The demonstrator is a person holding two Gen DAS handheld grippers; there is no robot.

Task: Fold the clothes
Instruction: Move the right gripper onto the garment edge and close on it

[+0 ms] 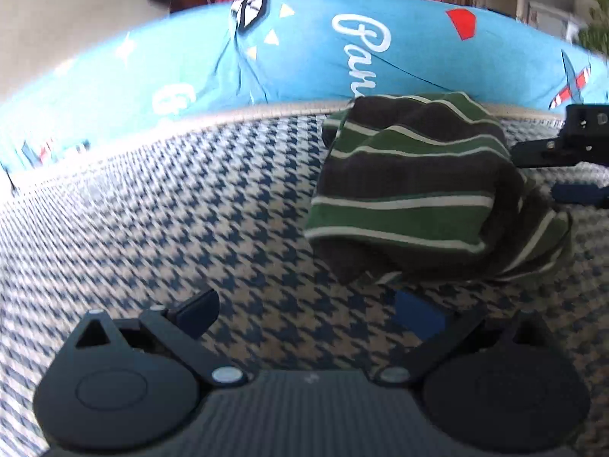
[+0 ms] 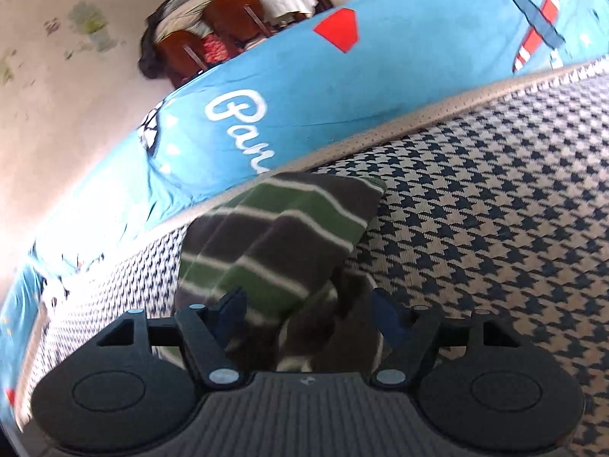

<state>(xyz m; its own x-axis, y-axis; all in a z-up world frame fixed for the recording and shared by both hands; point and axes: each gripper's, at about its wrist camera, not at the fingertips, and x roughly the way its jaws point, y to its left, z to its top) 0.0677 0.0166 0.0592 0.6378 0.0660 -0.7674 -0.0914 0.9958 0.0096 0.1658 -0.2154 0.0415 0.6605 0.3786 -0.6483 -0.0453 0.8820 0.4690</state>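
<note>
The striped garment (image 1: 415, 190) already lies in a compact folded bundle on the checked bed cover (image 1: 171, 209), so little seems left, with the left tool (image 1: 304, 312) spread wide and empty and the right tool (image 2: 308, 312) fairly wide, straddling the garment's near edge without pinching it.

1. The left gripper (image 1: 306, 314) is showing a matte black body with two round, disc-like housings flanking a ribbed grey centre plate.
2. Silver screw heads are sitting at the pivots of its angled black link arms.
3. Its fingertips (image 1: 198, 314) are wearing dark blue pads.
4. The right gripper (image 2: 308, 314) is showing the same black discs, ribbed plate, silver screws and blue pads.
</note>
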